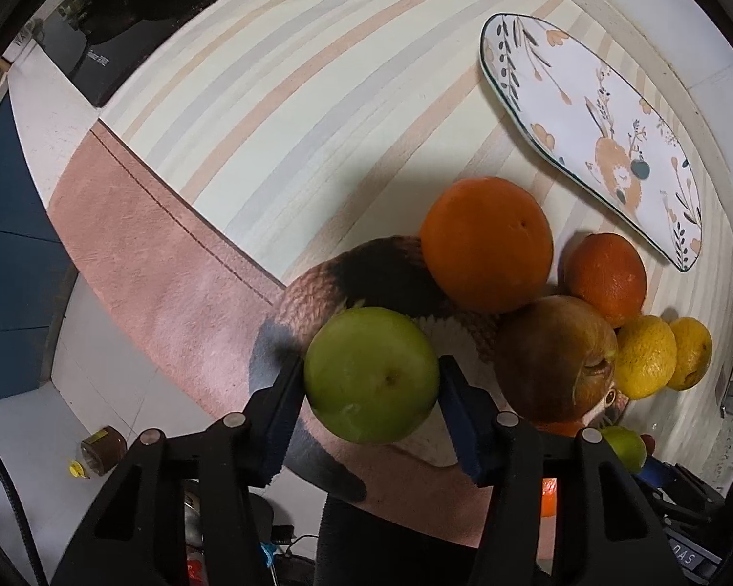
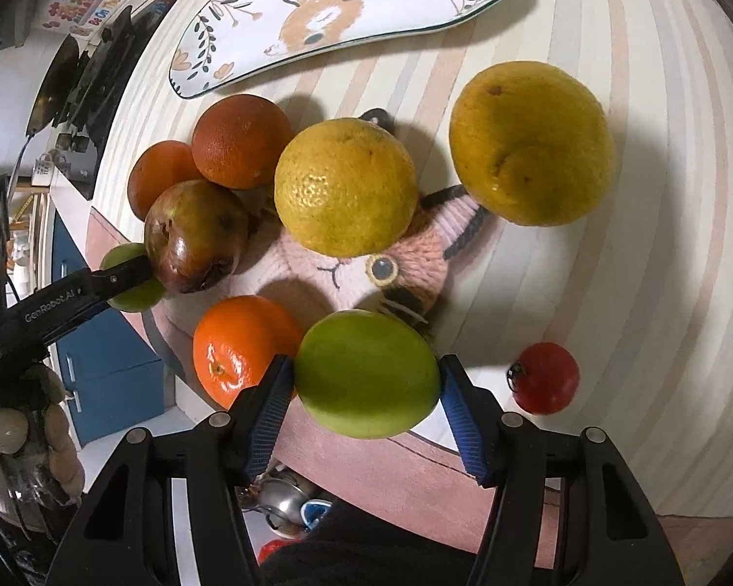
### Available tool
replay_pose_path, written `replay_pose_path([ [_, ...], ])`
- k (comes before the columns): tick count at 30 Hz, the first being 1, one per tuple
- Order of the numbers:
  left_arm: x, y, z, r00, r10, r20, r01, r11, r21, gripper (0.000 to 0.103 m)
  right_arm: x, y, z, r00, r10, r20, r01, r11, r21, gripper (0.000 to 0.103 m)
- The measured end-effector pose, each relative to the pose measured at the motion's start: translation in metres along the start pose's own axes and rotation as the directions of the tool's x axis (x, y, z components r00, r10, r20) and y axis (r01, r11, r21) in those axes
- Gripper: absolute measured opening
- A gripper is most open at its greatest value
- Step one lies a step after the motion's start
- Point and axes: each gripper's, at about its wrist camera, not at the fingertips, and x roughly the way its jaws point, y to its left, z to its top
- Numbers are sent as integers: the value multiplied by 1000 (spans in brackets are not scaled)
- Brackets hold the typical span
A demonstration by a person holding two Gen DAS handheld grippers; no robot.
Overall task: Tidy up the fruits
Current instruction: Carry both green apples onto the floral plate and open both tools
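Observation:
My left gripper (image 1: 371, 386) is shut on a green apple (image 1: 371, 375), held over the table's near edge. My right gripper (image 2: 366, 381) is shut on a second green apple (image 2: 366, 373). The other fruits lie on and around a knitted cat-face mat (image 2: 391, 263): two oranges (image 1: 486, 243) (image 1: 606, 278), a brownish apple (image 1: 554, 364), two yellow citrus fruits (image 2: 344, 185) (image 2: 532, 141), a mandarin (image 2: 237, 349) and a small red fruit (image 2: 545, 377). The left gripper with its apple also shows in the right wrist view (image 2: 122, 276).
A long floral plate (image 1: 596, 132) lies at the far side of the striped table (image 1: 269, 122); it also shows in the right wrist view (image 2: 347, 14). A pink cloth edge (image 1: 146, 244) hangs at the table's front. A small jar (image 1: 102, 449) stands on the floor below.

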Motion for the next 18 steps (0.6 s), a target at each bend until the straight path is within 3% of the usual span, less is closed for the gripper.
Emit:
replay_pose_path([
  [4,-33,-3,-8,999,-33,36,32,999,14,52,-28,-3,2,998,49,26,-49,999,4,63],
  [8,-76,-22,9,989,-101,103,96,994,60,52,-73,5,34,988,91,125,-90,996,-15,63],
  [13,-90,-56,74,973,-214,91,206,974,90,52,-89,2,109,973,89,212,-88,996,-14,63],
  [18,-51,-90,143,965,-262,9,261,964,46,52,-72,-1,188,974,67,218,-64,998,-21,63],
])
